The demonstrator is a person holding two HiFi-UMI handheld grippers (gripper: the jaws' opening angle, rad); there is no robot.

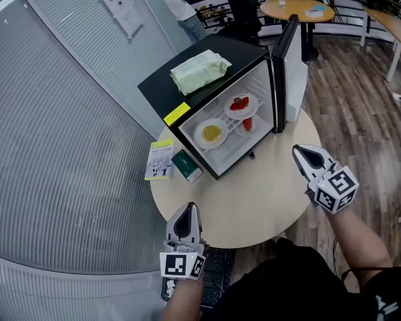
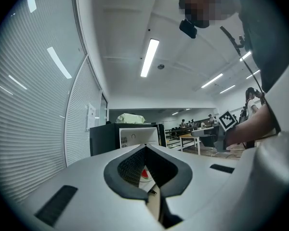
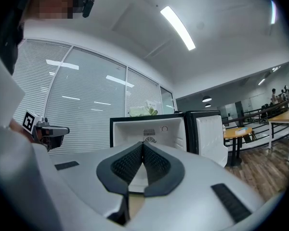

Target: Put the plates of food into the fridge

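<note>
A round pale surface stands against a curved glass wall with blinds, and wood floor runs off to the right. At the surface's left edge lie a booklet and, just beside it, a small dark green box.

The left hand-held gripper hangs over the near edge of the surface. Its jaws are pressed together and nothing is between them. It points toward the fridge, which sits well apart from it at the far side of the surface.

The fridge is black and has a crumpled pale green cloth on top. Its door is swung wide to the right. Inside, the plate of yellow food sits on the white wire shelf at the left. The plate of red food is close beside it, to the right and farther in. Both plates are well ahead of the two tools.

The right hand-held gripper hovers near the right rim of the surface, just in front of the open door. Its jaws are also closed tight and empty.

A further red thing shows through the shelf below the red plate; what it is cannot be made out. The fridge's lower part is hidden by its front frame. In the left gripper view the closed jaws cover most of the fridge's opening, and only a sliver of red food shows through.
</note>
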